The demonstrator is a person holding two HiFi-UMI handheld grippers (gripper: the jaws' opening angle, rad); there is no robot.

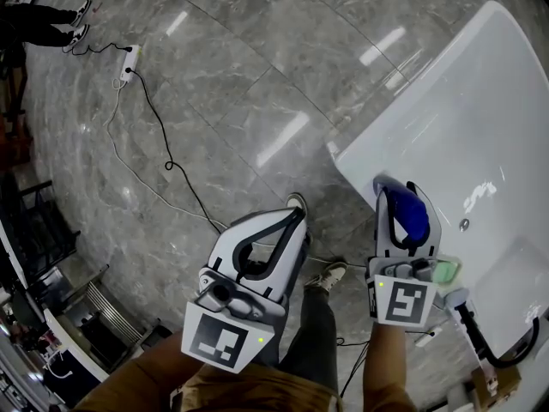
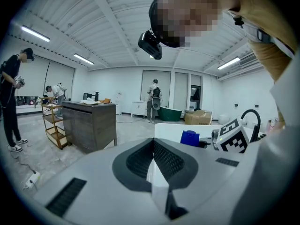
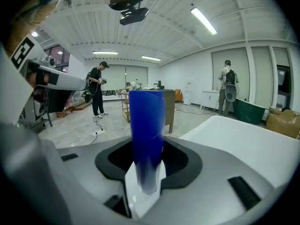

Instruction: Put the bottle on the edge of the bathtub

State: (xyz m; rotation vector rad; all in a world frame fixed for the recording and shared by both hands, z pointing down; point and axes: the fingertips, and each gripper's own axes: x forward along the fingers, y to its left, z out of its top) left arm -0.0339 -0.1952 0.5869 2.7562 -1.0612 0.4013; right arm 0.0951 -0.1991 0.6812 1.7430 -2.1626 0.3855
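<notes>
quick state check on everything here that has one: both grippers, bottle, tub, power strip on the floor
left gripper, jaws together, nothing between them
right gripper, shut on the bottle
bottle, blue, clamped between the right gripper's jaws over the tub's rim, not yet let go
bathtub, white, no water showing inside
power strip, lying on the floor, black cable running from it

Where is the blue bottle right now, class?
In the head view the blue bottle is at lower right, gripped in the right tongs, over the white bathtub rim near its corner.
</notes>
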